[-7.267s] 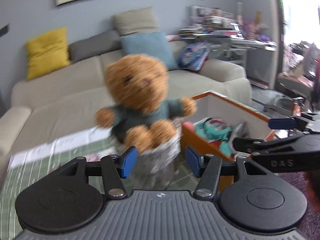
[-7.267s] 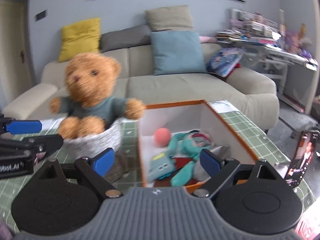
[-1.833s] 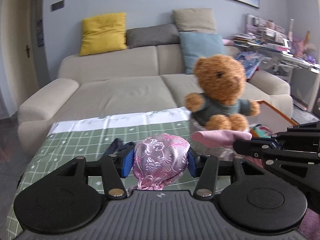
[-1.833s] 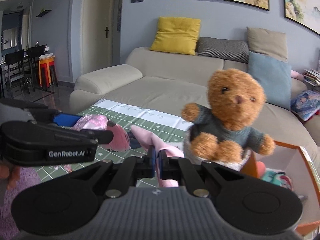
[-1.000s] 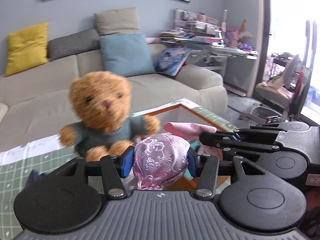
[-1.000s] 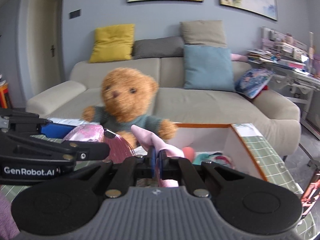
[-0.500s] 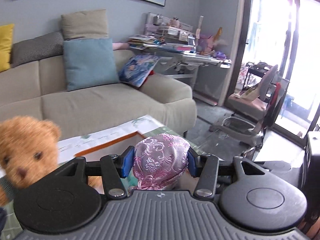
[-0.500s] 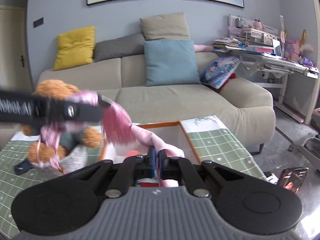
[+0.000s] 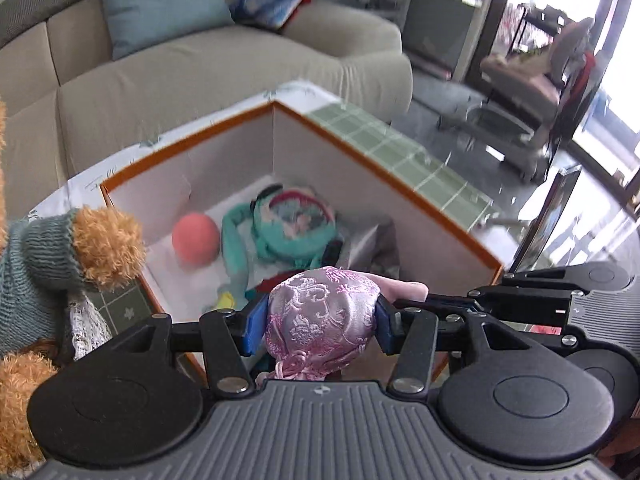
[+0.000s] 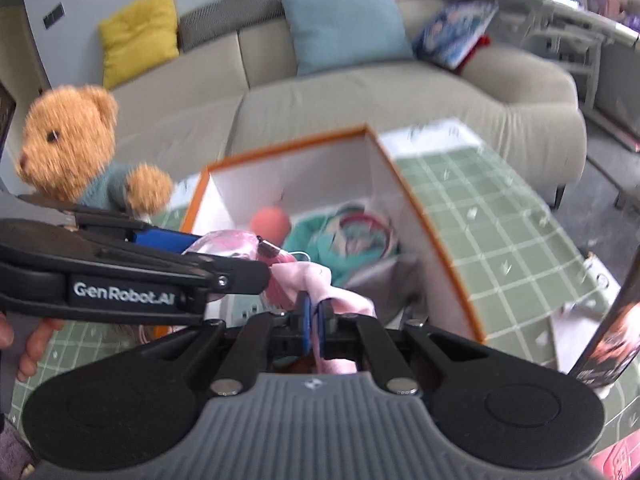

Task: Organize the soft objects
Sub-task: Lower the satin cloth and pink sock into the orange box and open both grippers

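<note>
Both tongs hang over the orange-rimmed white box [image 9: 400, 196], ready to drop: left tongs [image 9: 318, 322] clamp a pink brocade pouch [image 9: 322, 316], right tongs [image 10: 315, 322] pinch a pale pink cloth [image 10: 340, 300].

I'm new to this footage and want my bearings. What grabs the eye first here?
The pink brocade pouch, clamped in the left tool, fills the near centre above the orange-rimmed box. Beside it the right tool is shut on a pale pink cloth. Inside the box lie a coral ball and a teal plush toy; a brown teddy bear sits to its left.
</note>
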### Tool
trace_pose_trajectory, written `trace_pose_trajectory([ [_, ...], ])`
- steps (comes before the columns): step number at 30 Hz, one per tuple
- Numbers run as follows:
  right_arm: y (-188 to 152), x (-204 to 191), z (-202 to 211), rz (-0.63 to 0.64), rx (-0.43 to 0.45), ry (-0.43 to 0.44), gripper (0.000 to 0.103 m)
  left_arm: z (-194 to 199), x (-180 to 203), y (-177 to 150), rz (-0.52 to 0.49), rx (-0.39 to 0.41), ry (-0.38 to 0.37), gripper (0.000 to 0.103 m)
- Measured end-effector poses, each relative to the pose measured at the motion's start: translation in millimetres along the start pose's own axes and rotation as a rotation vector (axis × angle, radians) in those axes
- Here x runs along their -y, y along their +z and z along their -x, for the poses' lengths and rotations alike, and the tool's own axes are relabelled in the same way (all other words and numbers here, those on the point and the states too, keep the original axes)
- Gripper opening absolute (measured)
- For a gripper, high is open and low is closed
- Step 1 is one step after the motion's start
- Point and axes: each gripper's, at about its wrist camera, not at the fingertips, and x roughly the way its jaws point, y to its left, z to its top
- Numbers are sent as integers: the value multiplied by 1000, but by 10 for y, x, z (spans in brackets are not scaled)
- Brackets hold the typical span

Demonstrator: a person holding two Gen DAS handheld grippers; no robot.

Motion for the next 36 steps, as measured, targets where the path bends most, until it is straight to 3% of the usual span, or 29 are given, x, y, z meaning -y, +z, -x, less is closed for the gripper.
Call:
trace_pose_trajectory([
  [14, 109, -21, -484, 207, -283, 55, 5, -262, 109, 111, -318, -267, 74, 61],
  [20, 117, -26, -596, 230, -349, 63, 7, -398, 81, 141, -319, -361, 63, 64],
  [23, 121, -22, -647, 241, -385, 72, 11, -429, 68, 149, -318, -380, 71, 66],
  [26, 115, -41, -659, 274, -398, 58, 25, -447, 50, 149, -324, -379, 82, 70],
  [28, 119, -27, -655, 274, -400, 54, 29, -438, 41, 154, -324, -382, 89, 74],
  [32, 130, -8, -655, 264, -404, 58, 41, -348, 25, 188, -333, -325, 89, 84],
  [36, 131, -25, -630, 260, -396, 63, 50, -257, 17, 247, -309, -301, 66, 85],
])
